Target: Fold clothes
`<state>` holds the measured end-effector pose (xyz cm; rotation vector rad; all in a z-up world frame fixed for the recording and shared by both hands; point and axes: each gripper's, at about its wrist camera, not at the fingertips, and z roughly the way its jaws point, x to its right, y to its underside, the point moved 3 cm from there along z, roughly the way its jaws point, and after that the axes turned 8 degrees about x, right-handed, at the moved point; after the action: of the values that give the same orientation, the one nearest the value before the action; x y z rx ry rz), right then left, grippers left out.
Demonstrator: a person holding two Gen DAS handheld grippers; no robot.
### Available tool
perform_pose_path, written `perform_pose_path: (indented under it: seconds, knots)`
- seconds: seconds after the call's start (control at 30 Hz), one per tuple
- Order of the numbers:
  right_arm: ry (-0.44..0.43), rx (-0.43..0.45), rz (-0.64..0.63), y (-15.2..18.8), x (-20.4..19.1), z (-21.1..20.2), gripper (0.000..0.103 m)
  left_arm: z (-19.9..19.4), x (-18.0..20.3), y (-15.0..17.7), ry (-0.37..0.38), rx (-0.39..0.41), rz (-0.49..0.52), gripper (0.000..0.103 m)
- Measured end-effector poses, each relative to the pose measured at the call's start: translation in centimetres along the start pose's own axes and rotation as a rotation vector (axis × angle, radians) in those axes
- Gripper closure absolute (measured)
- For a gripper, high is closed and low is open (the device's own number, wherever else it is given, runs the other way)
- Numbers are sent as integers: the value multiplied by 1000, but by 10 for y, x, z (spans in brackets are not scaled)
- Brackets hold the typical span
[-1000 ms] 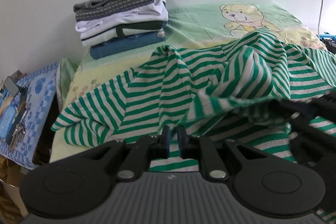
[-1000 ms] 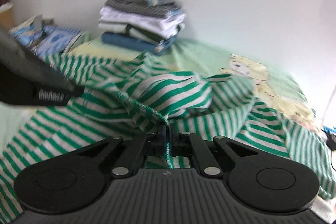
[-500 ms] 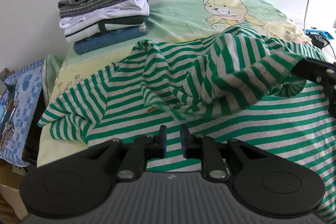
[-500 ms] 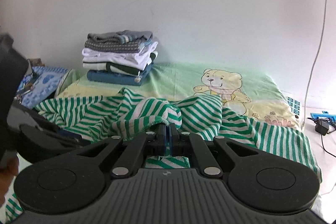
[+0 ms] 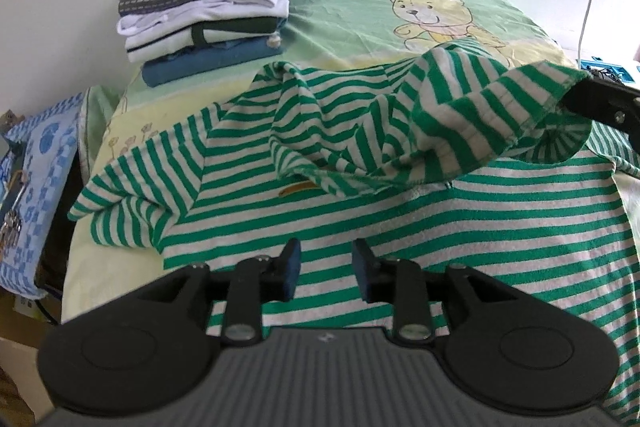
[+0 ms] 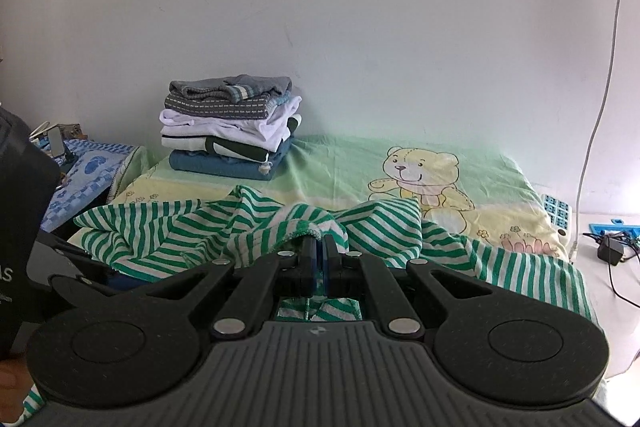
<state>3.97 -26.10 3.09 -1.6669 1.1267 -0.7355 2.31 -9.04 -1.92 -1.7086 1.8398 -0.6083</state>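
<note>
Our left gripper (image 5: 325,267) hovers over the striped shirt (image 5: 400,219), its jaws having just been opening, with a clear gap and no cloth between the pads. Our right gripper (image 6: 318,259) is clamped on a hem of the same shirt, a fold of green-and-white fabric pinched tight between its pads and lifted off the bed; in the left view it (image 5: 600,103) enters from the right edge, cut off by the frame. The shirt lies spread across the bear-print sheet (image 5: 360,15), its body flat below us, the raised part bunched and sagging so we cannot make out what it covers. Behind it a stack of folded clothes (image 5: 204,11) sits against the wall, a blue patterned cloth (image 5: 36,155) lies to the left, and a white cable (image 6: 600,107) hangs at right
</note>
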Motion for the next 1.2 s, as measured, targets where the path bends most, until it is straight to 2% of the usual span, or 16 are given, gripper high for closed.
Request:
perform_pose_path:
  seconds: [0.1, 0.17, 0.3, 0.63, 0.87, 1.03, 1.2]
  knots:
    - [1, -1, -8, 0, -2, 0, 101, 0, -2, 2, -8, -6, -9, 67]
    - [2, -2, -7, 0, -2, 1, 101, 1, -3, 3, -13, -11, -14, 61]
    - [5, 3, -11, -1, -4, -1, 101, 3, -5, 5, -16, -18, -22, 60]
    - [12, 29, -22, -9, -6, -5, 101, 6, -8, 8, -3, -36, -31, 46]
    - [27, 28, -16, -13, -5, -3, 101, 5, -5, 8, 10, -36, -16, 31]
    - [28, 20, 1, -13, -5, -1, 101, 6, -4, 9, 15, -42, -11, 30]
    - [30, 23, -8, -14, -7, -1, 101, 6, -1, 10, 27, -44, -2, 21]
